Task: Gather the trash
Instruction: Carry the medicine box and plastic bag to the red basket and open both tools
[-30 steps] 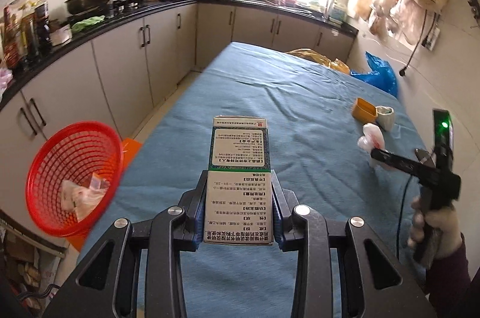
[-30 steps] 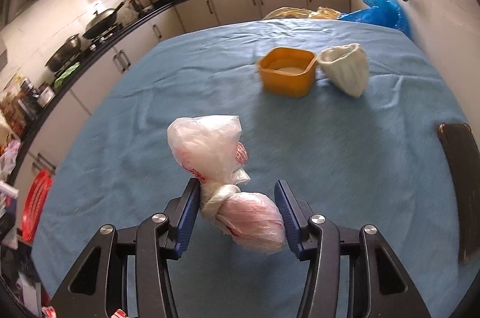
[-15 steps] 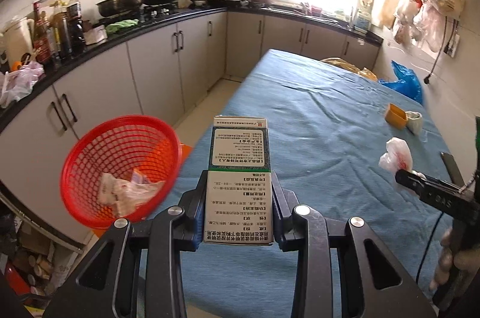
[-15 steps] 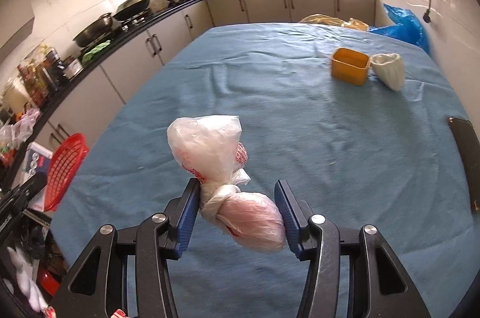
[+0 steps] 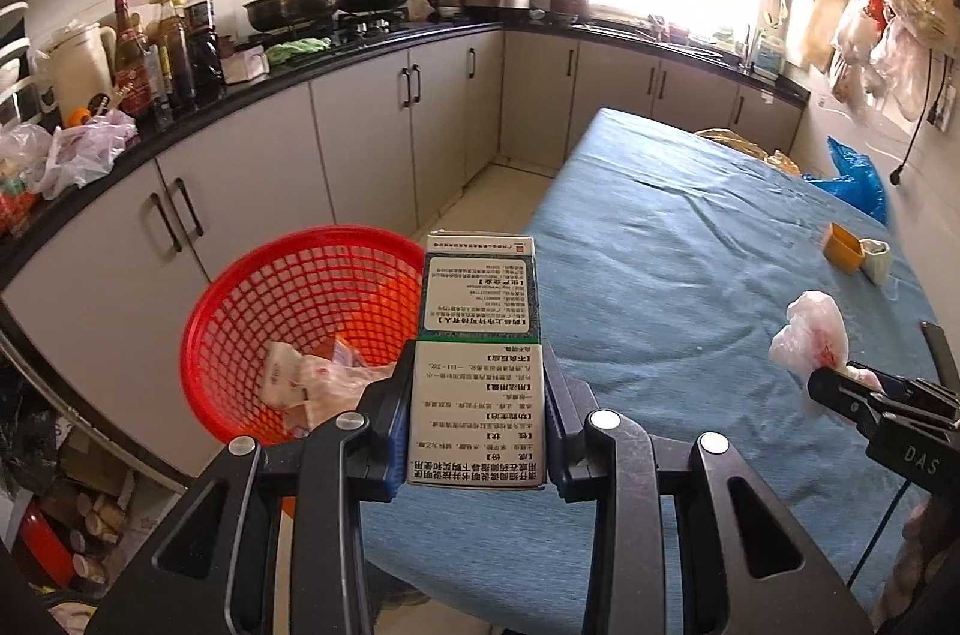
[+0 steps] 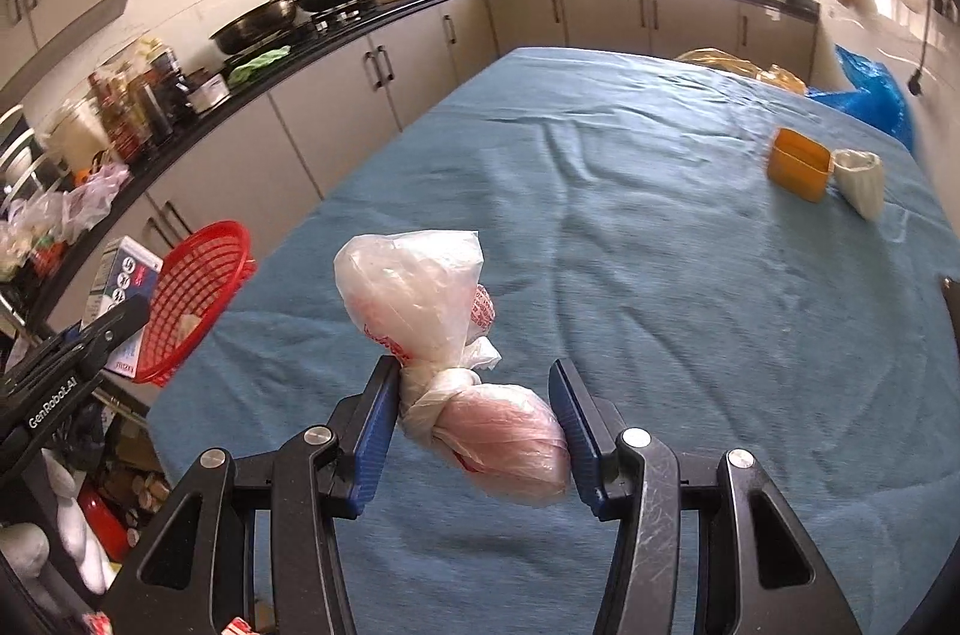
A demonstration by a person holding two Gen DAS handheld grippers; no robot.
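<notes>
The left gripper (image 5: 478, 416) is clamped on a printed box (image 5: 477, 365), which stands upright between its blue pads at the lower centre of the left wrist view. Just left of the box and lower, off the table's edge, sits the red basket (image 5: 252, 311) with crumpled wrappers (image 5: 306, 383) inside. The right gripper (image 6: 474, 431) grips a knotted plastic bag (image 6: 456, 365), lower centre of its view, above the blue table (image 6: 660, 275). One bag lobe bulges up past the fingertips, the other sits between the pads. In the right wrist view, the left gripper reaches in from the left edge beside the basket. An orange tub (image 6: 801, 164) and white cup (image 6: 861, 182) lie upper right.
</notes>
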